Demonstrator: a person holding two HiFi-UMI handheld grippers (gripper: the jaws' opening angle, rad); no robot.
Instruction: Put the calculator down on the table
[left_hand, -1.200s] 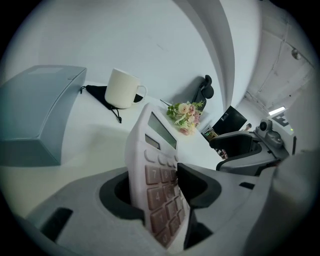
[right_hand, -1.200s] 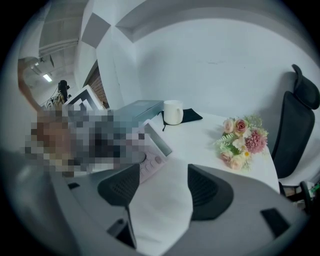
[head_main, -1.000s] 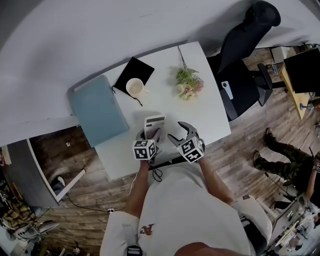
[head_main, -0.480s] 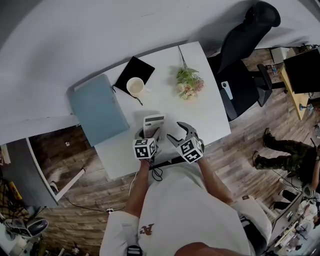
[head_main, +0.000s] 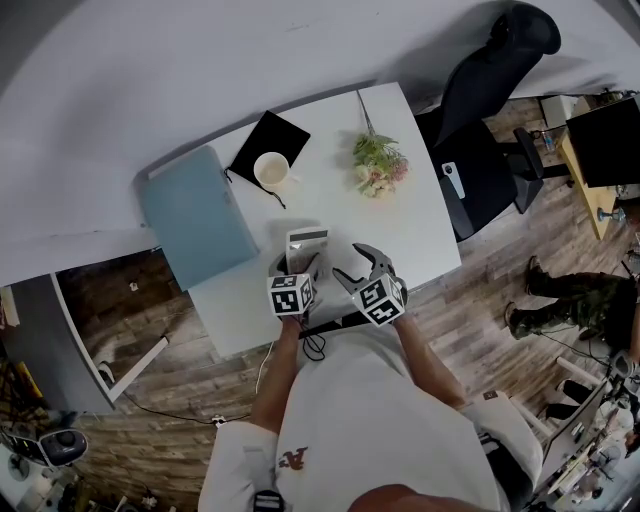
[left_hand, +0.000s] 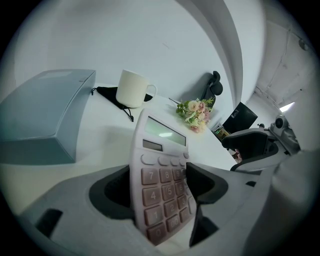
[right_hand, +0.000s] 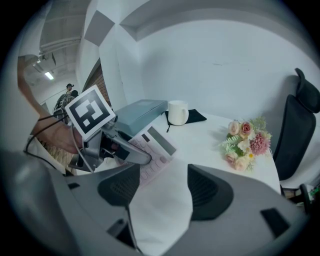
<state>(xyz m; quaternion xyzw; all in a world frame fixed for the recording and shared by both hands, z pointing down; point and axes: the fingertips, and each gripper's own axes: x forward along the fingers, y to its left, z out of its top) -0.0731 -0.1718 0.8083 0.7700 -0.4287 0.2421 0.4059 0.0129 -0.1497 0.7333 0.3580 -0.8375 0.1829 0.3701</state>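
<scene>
Head view: a person stands at the near edge of the white rectangular table (head_main: 400, 215) with both tools held low over it. The left gripper (head_main: 302, 266) straddles the pale plastic calculator with pink keys (head_main: 307, 243). It lies near that edge, well apart from the cream ceramic mug (head_main: 270, 172) and the small pink-and-green flower bouquet (head_main: 377, 168). The right gripper (head_main: 363, 264) hangs just beside it, out of the way.

Left gripper view: the calculator sits keys-up between the jaws, display end pointing away. The jaws have just been opening and stand wide. The pads look slack against its sides, so I judge it released and resting on the table.

Right gripper view: its jaws stand apart over bare tabletop with nothing between them, presumably idle because one tool is enough for this job.
</scene>
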